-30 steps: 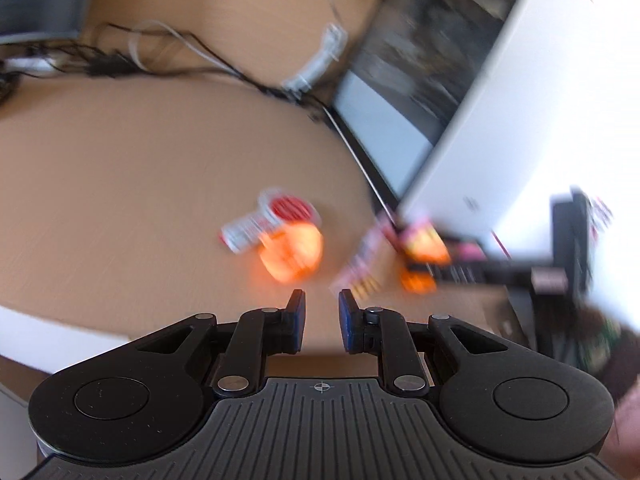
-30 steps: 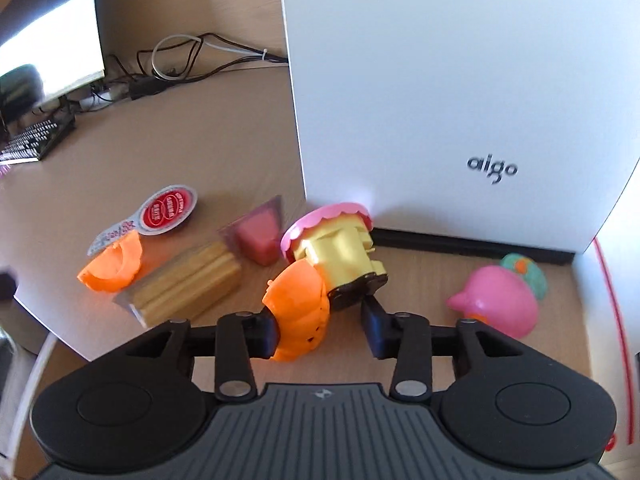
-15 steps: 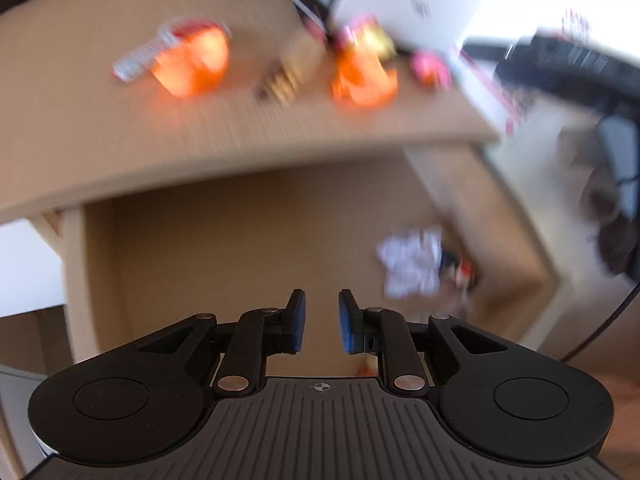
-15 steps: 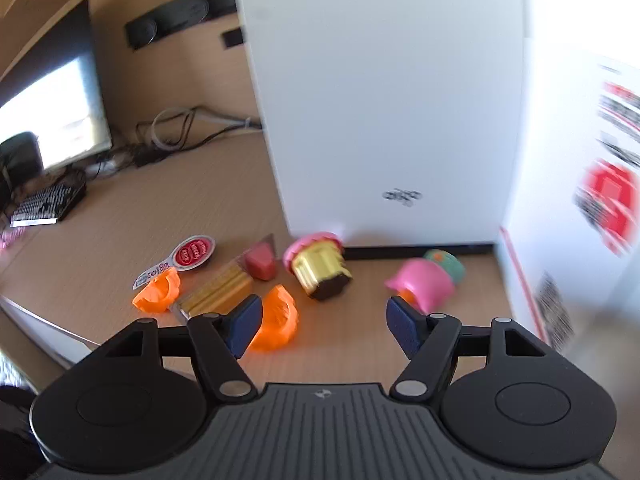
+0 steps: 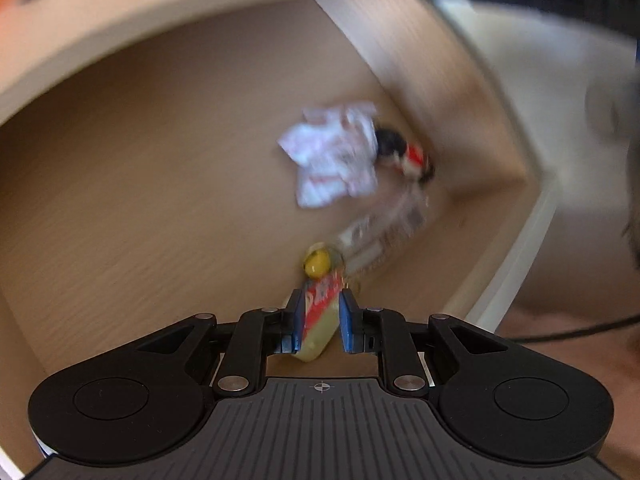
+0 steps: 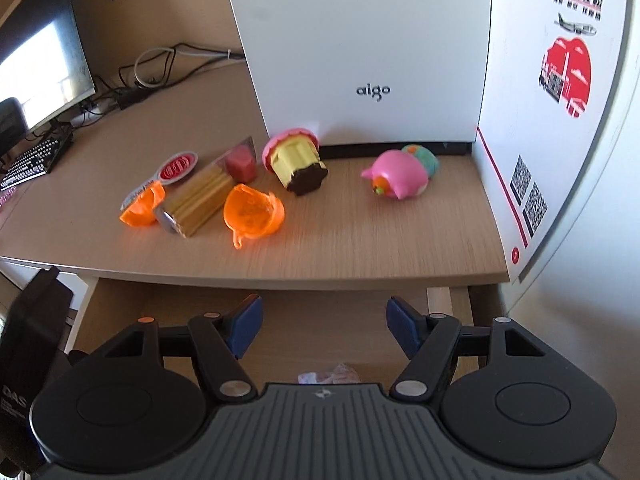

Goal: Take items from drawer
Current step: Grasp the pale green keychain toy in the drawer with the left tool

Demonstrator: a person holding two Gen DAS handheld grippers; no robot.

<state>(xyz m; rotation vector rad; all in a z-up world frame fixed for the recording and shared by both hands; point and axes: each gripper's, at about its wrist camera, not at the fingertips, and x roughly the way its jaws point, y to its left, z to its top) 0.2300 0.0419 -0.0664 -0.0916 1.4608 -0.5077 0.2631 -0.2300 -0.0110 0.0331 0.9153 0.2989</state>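
Observation:
In the left wrist view the open wooden drawer (image 5: 160, 168) fills the picture. My left gripper (image 5: 320, 304) points down into it, its jaws opening. A small yellow bottle with a red label (image 5: 318, 320) lies between the blue pads, which do not visibly press on it. Further in lie a crumpled white packet (image 5: 332, 156), a black and red item (image 5: 404, 152) and a clear wrapper (image 5: 380, 232). My right gripper (image 6: 324, 320) hangs open over the drawer's front with nothing in it. An orange cup (image 6: 252, 212) rests on the desk (image 6: 360, 240).
On the desk also lie a cupcake toy (image 6: 296, 160), a pink pig toy (image 6: 400, 176), a biscuit stick pack (image 6: 200, 196) and an orange piece (image 6: 142, 208). A white box (image 6: 360, 40) stands behind them. A monitor (image 6: 40, 52) and keyboard (image 6: 32, 160) are at the far left.
My left gripper swung from the desk top down into the drawer and now straddles the yellow bottle. My right gripper opened, let go of the orange cup and drew back.

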